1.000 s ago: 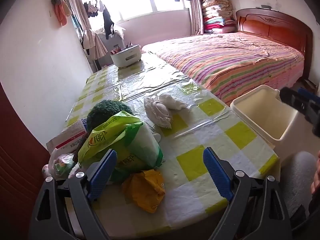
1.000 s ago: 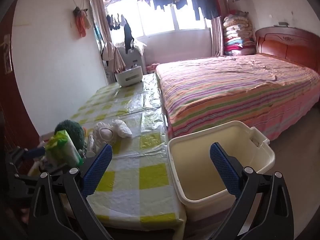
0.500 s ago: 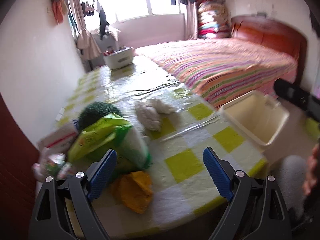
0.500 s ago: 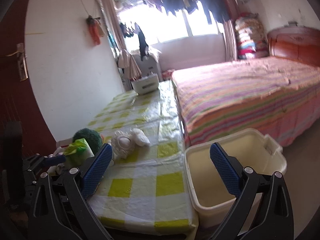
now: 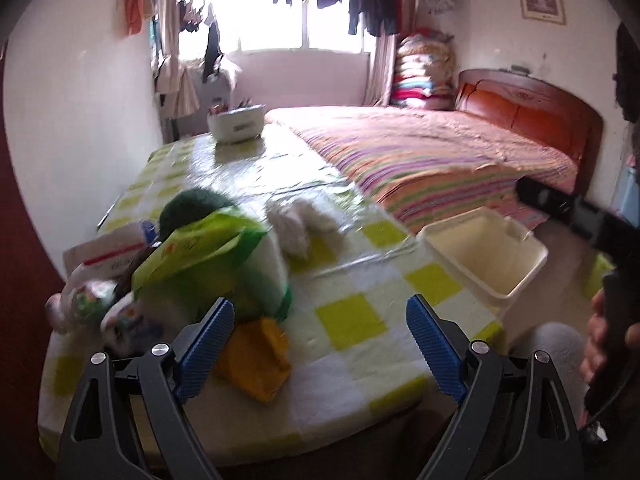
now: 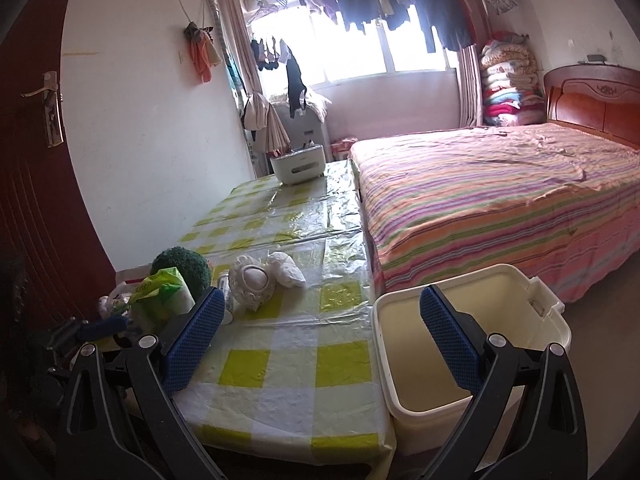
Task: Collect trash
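Trash lies on the checked tablecloth [image 5: 352, 316]: a crumpled yellow wrapper [image 5: 256, 356], a green and white plastic bag [image 5: 212, 260], white crumpled paper [image 5: 304, 224] and small printed wrappers [image 5: 88, 300]. My left gripper [image 5: 320, 344] hangs open over the table's near end, the yellow wrapper just ahead of its left finger. My right gripper [image 6: 320, 340] is open too, above the table's corner and the empty cream bin [image 6: 472, 340]. The bin [image 5: 484, 252] stands on the floor beside the table. The white paper [image 6: 264, 276] and green bag [image 6: 164, 292] lie left of the right gripper.
A dark green round thing [image 5: 192, 204] sits behind the bag, a white box [image 5: 104, 252] to its left. At the table's far end stands a white container [image 5: 236, 122]. A striped bed [image 5: 432, 156] flanks the table's right side. A hand [image 5: 600, 340] holds the right gripper's handle.
Both cameras have tilted up and pulled back a little, showing more of the window and wall. Nothing on the table has moved and both grippers stay open.
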The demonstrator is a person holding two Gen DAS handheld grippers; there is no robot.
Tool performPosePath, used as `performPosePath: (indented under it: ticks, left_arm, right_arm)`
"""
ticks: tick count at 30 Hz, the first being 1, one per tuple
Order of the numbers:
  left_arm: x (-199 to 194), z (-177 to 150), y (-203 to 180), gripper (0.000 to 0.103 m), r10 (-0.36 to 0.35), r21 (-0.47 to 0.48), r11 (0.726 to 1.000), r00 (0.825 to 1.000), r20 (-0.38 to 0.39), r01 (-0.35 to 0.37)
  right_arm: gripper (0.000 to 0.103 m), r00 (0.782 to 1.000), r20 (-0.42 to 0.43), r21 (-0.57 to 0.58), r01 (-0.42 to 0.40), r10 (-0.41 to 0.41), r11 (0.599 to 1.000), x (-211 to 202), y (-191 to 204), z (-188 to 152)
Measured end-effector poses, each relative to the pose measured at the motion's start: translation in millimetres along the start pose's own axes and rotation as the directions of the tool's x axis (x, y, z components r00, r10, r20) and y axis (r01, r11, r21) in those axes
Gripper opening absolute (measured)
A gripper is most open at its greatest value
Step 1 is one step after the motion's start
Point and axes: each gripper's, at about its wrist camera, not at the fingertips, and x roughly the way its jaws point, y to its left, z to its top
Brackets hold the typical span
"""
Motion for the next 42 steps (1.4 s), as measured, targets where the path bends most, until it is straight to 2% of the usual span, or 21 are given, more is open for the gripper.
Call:
performPosePath:
  ticks: [5, 11, 18, 26, 37, 42]
  left_arm:
    - [12, -7, 9, 0.086, 0.104, 0.027, 0.994, 0.991, -0.088, -0.102]
    - [14, -8, 20, 0.086, 0.153, 0.016, 0.988, 0.983, -0.105, -0.153]
    - [17, -6, 38, 0.086, 0.144, -0.048, 0.987, 0.979, -0.142, -0.152]
    - [15, -8, 53, 0.086, 0.172, -0.079, 0.980, 0.973, -0.154, -0.185]
    - [15, -6, 46, 0.086, 0.153, -0.061, 0.985, 0.977, -0.151, -0.164]
    - [10, 0, 35, 0.086, 0.124, -0.035, 0.991, 0.985, -0.118, -0.129]
  right_arm:
    - [0.097, 1.000, -0.006, -0.006, -0.017, 0.016, 1.000, 2, 3, -4]
    - [0.097, 0.999, -0.019, 0.005, -0.042, 0.042, 0.999, 5, 5, -8]
    - [0.097, 0.999, -0.034, 0.019, -0.041, 0.042, 0.999, 9, 5, -10]
    - [0.097, 0.996, -0.059, 0.017, -0.059, 0.060, 0.998, 17, 13, -11]
    - [0.097, 0.996, -0.070, 0.001, -0.057, 0.057, 0.998, 17, 16, -12]
    - [0.097, 0.996, -0.063, 0.010, -0.058, 0.058, 0.998, 15, 13, -11]
